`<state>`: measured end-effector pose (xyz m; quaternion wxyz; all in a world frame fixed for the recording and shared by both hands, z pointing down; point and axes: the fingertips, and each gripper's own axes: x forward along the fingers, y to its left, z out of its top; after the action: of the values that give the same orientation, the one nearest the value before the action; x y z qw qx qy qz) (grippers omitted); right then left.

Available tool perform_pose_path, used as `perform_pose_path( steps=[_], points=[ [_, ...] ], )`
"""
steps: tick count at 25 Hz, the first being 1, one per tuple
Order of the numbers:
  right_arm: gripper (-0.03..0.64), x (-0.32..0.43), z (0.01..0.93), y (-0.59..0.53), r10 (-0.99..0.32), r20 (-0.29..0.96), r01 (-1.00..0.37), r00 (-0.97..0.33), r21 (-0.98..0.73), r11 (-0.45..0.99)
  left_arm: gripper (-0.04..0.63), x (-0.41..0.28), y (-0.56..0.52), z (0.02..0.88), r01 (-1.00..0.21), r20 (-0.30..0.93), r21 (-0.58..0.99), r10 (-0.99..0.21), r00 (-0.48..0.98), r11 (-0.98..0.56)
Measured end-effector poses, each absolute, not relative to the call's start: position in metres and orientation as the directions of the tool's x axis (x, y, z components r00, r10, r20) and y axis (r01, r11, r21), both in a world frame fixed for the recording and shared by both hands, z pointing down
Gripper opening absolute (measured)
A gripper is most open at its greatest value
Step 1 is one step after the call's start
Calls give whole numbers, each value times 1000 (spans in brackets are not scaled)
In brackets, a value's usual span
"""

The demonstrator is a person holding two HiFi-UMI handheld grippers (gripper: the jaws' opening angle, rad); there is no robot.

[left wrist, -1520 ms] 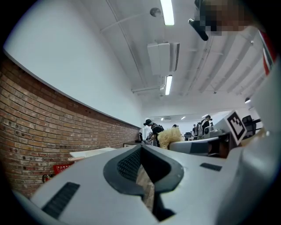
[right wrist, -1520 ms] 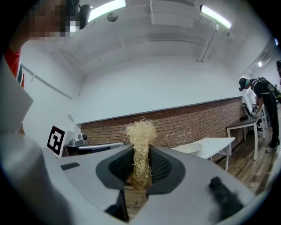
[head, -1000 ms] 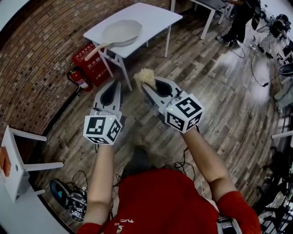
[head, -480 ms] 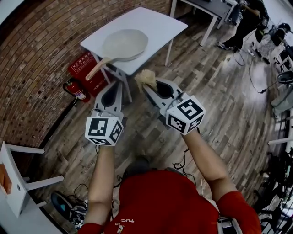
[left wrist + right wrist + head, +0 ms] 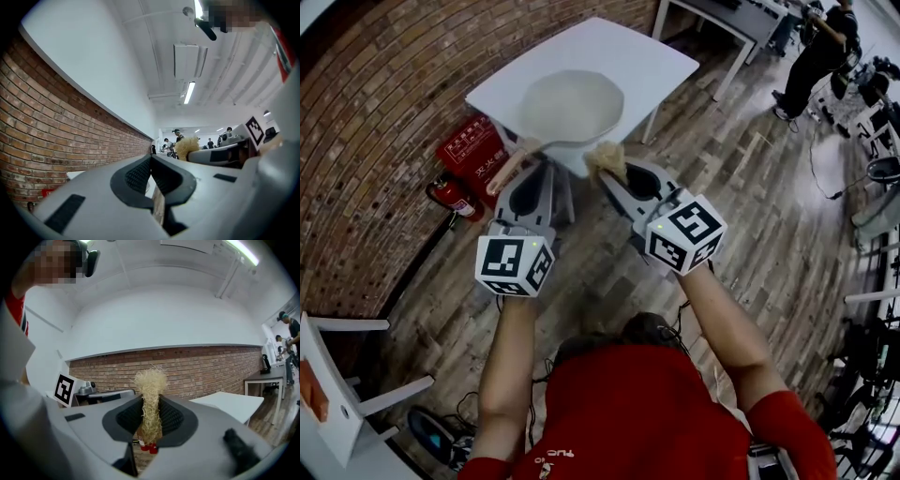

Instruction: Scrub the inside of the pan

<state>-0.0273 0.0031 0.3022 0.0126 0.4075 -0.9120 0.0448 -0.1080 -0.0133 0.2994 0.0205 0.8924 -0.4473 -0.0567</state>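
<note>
In the room's brick-walled corner, a plank floor [image 5: 769, 197] runs up to the brick wall [image 5: 375, 112]. A white tabletop [image 5: 652, 56] stands close to that wall. The person holding the tools, in a red shirt [image 5: 628, 412], faces the tabletop with both forearms stretched forward. Another person [image 5: 820, 47] stands well apart, beside a further table at the room's far side.

The pan [image 5: 574, 105], pale and round, lies on the tabletop with its inside facing up. Its wooden handle [image 5: 511, 167] sticks out past the near edge, toward the wall.

The left gripper [image 5: 538, 167] is held in the air short of the tabletop, its tips near the end of the handle in the head view; contact cannot be judged. Its fingers [image 5: 136, 176] are clenched tip to tip with nothing between them.

The right gripper [image 5: 607, 174] is held beside it, near the tabletop's near edge. Its fingers [image 5: 171, 418] grasp a straw-coloured scrubber [image 5: 150, 380], whose frayed tuft stands above the pads.

A red box [image 5: 473, 141] and a fire extinguisher [image 5: 450, 195] sit on the floor against the wall.
</note>
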Motion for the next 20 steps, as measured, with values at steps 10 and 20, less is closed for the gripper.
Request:
perform_pose_path(
  steps=[10,20],
  points=[
    [87,-27,315,-48,-741,78,-746,-666,-81,662,14,-107,-62,311,-792,-66,90,-797,600,-604],
    [87,-19,315,-124,-698,53,-700,-714,-93,708,14,-101,-131,315,-829,-52,79,-832,552,-554]
  ],
)
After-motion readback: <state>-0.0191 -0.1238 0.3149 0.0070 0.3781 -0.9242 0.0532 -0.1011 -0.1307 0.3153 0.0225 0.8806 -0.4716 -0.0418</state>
